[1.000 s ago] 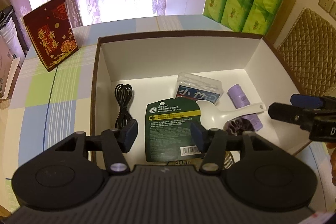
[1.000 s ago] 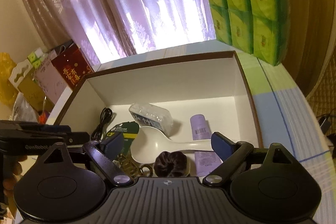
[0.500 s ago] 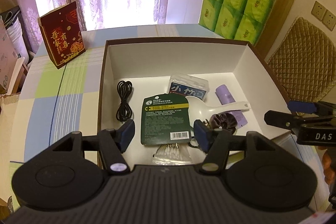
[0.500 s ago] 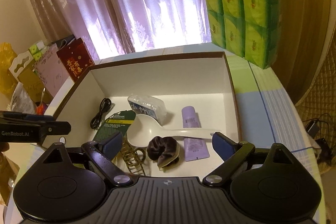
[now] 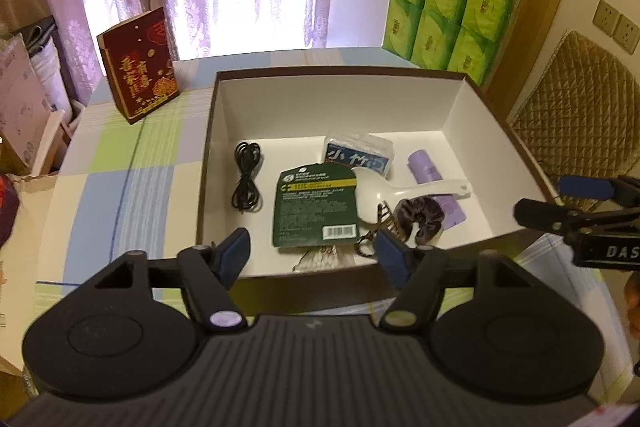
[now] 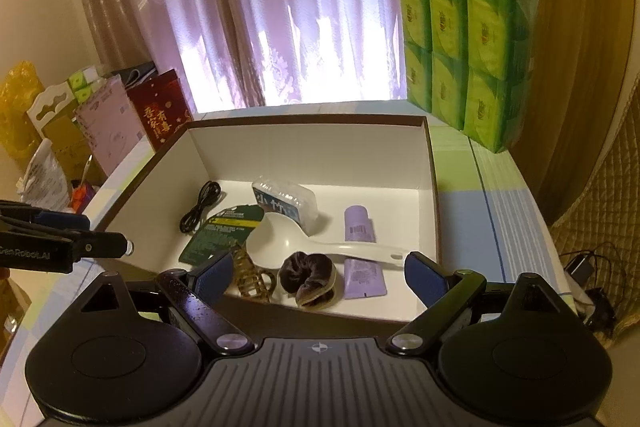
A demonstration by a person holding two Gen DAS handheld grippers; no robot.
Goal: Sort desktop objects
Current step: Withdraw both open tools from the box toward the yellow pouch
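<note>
The left gripper (image 5: pixel 314 253) hangs over the near edge of the box (image 5: pixel 340 73), its jaws opening with nothing between them; the pads touch nothing. The right gripper (image 6: pixel 320 275) is spread wide and also empty, poised above the box's near wall.

Everything to be sorted lies on the box floor: a coiled black cable (image 5: pixel 247 177) at the left, a dark green card pack (image 5: pixel 314 207) beside it, and a clear tissue pack (image 5: pixel 358 153) farther back. A white spoon (image 5: pixel 384 191) rests partly on the card, its handle crossing a purple tube (image 5: pixel 430 169) (the tube lies toward the right wall). Nearer sit a dark scrunchie (image 6: pixel 308 277), a brown hair claw (image 6: pixel 250 277) and cotton swabs (image 5: pixel 320 259).
</note>
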